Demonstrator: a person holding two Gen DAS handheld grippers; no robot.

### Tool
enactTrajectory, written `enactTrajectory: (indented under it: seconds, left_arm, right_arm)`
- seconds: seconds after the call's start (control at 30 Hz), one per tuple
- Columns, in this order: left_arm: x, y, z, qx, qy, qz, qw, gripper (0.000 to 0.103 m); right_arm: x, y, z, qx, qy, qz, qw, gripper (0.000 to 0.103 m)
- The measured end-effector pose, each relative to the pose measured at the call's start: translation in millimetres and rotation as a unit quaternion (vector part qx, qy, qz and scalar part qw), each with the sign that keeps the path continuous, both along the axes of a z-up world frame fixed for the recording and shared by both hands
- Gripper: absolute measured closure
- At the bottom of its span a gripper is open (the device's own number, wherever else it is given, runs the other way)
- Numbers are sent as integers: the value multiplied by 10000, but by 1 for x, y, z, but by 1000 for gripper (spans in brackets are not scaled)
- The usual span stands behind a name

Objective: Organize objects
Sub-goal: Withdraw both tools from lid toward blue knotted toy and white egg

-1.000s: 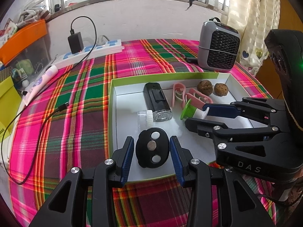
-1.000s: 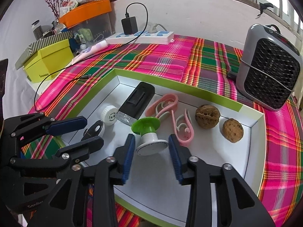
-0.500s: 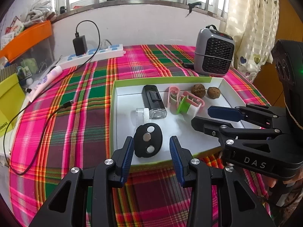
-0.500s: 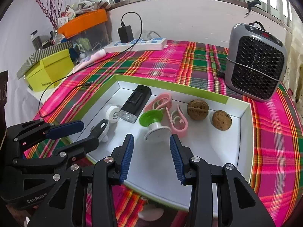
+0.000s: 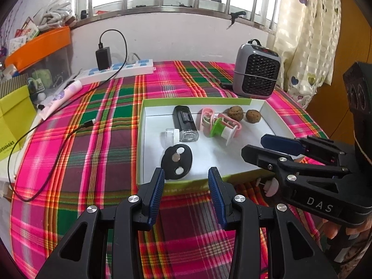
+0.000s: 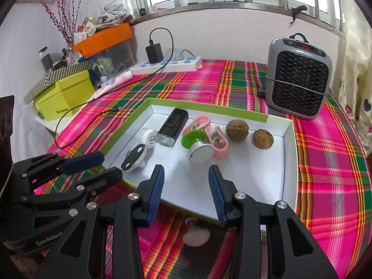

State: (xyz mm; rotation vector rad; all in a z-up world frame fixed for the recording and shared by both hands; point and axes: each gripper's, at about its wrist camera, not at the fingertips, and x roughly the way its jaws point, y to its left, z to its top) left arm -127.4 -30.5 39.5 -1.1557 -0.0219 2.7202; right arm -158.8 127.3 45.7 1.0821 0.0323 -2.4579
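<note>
As both have drawn back from the tray (image 5: 197, 101), left tool (image 5: 186, 177) apart, right tool (image 6: 186, 174) apart, both empty

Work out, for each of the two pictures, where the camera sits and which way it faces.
Left wrist: on the left gripper, facing down and forward over the tray; right gripper shows at right.
Right wrist: on the right gripper, facing the tray likewise; left gripper shows at left.
Shared: tray, two walnuts, grey heater, plaid cloth.
</note>
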Motion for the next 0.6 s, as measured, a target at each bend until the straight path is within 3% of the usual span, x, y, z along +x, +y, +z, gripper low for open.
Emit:
enactTrajectory:
  seconds: [0.27, 0.47, 0.6]
  left_arm:
    - [14, -6, -1, 204, 53, 101, 9997, 65]
    - [25, -5, -5, 170, 47, 120, 9998, 65]
    - [33, -2, -4, -72, 189, 181, 9996, 65]
  right_arm:
    - [22, 8, 4, -78, 129, -127, 9998, 62]
    - [33, 15, 1, -104, 117, -246, 9996, 62]
    - [41, 18, 0, -32, 175, -369, 9992, 62]
